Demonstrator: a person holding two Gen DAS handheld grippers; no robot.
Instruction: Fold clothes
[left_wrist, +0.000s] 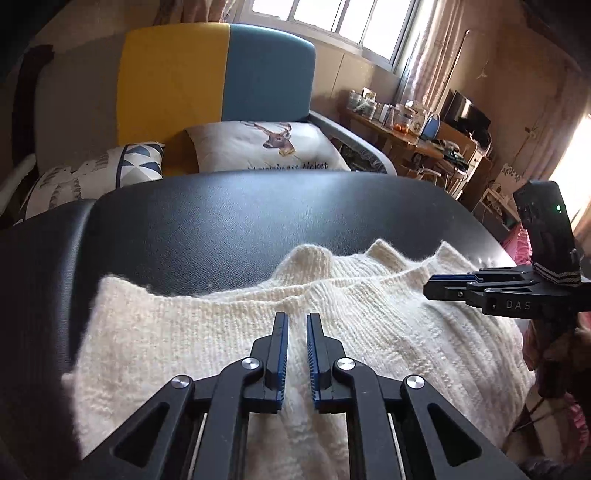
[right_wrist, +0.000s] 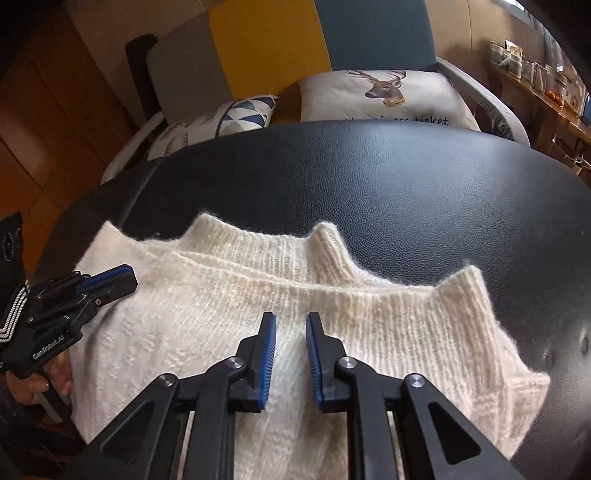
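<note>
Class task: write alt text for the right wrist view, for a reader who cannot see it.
A cream knitted sweater lies partly folded on a black padded surface, with the right gripper above it, its fingers slightly apart and holding nothing. The left gripper reaches in from the left edge; a deer-print cushion sits behind.

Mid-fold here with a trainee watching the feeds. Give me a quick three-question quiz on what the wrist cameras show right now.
1. True or false: the white knit sweater lies on a black padded surface.
2. Is either the left gripper or the right gripper clamping fabric? A) left B) right C) neither
3. What animal is printed on the cushion behind the black surface?

Key: 1 true. 2 C: both show a narrow gap between the pads, with nothing pinched. 3 a deer.
</note>
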